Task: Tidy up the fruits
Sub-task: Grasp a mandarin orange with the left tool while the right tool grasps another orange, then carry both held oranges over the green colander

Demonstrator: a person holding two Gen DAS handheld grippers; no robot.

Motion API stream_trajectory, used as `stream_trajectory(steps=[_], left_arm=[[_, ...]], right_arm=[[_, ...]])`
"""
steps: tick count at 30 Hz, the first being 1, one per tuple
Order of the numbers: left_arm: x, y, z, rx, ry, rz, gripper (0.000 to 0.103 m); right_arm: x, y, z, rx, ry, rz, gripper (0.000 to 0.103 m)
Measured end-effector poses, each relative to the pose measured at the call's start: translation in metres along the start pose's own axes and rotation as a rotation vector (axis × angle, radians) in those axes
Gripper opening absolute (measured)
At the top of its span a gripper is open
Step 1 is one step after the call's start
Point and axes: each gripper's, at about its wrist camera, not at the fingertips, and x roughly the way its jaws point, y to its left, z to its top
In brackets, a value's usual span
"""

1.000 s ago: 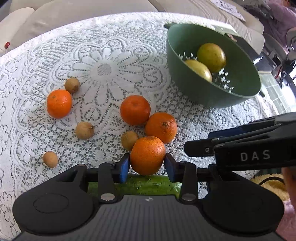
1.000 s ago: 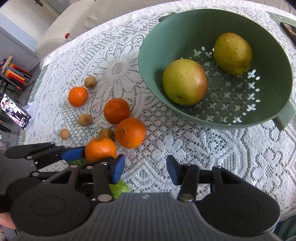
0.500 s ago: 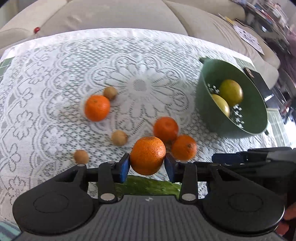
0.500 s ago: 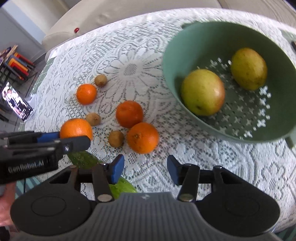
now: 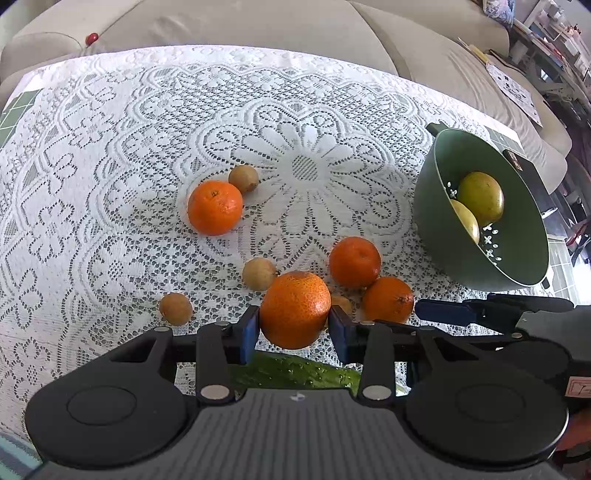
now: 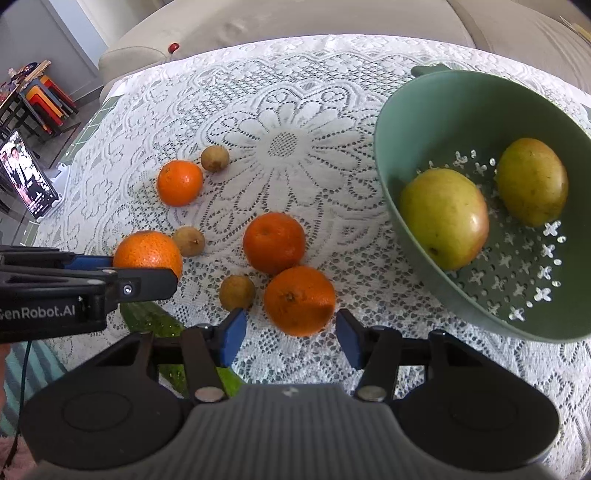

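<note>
My left gripper (image 5: 293, 328) is shut on an orange (image 5: 295, 310), held above the lace tablecloth. Three more oranges (image 5: 215, 207) (image 5: 354, 262) (image 5: 388, 300) lie on the cloth among several small brown fruits (image 5: 259, 273). My right gripper (image 6: 290, 334) hovers at the nearest orange (image 6: 299, 301). Its jaws are opening, and the orange sits in line between the fingertips without the pads touching it. A green colander (image 6: 406, 122) at the right holds two yellow-green fruits (image 6: 443, 218) (image 6: 532, 181). The left gripper's orange (image 6: 147, 254) shows at the left of the right wrist view.
A green cucumber (image 6: 151, 317) lies at the table's near edge under both grippers. A beige sofa (image 5: 258, 22) runs behind the table. A lit phone (image 6: 27, 173) stands off the table's left side. The two grippers are close, side by side.
The left gripper has drawn leftward and away from the orange cluster, keeping its orange. The right gripper has moved left from bare lace to the nearest orange, and its jaws have widened.
</note>
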Motion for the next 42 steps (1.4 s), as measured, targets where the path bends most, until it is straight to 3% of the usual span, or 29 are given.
stream_trajectory(steps=[8, 17, 30, 42], left_arm=[[0.006, 0.004, 0.0, -0.007, 0.019, 0.005, 0.045], [0.007, 0.001, 0.001, 0.003, 0.024, 0.017, 0.045], [-0.016, -0.021, 0.001, 0.034, -0.011, 0.042, 0.045], [-0.038, -0.054, 0.004, 0.042, -0.055, 0.002, 0.045]], right_arm=[[0.013, 0.001, 0.005, -0.006, 0.009, -0.023, 0.043], [0.014, 0.004, 0.005, -0.038, 0.017, -0.018, 0.043], [-0.034, 0.011, -0.005, -0.105, -0.055, 0.03, 0.042], [-0.081, -0.008, -0.007, -0.062, -0.126, 0.02, 0.042]])
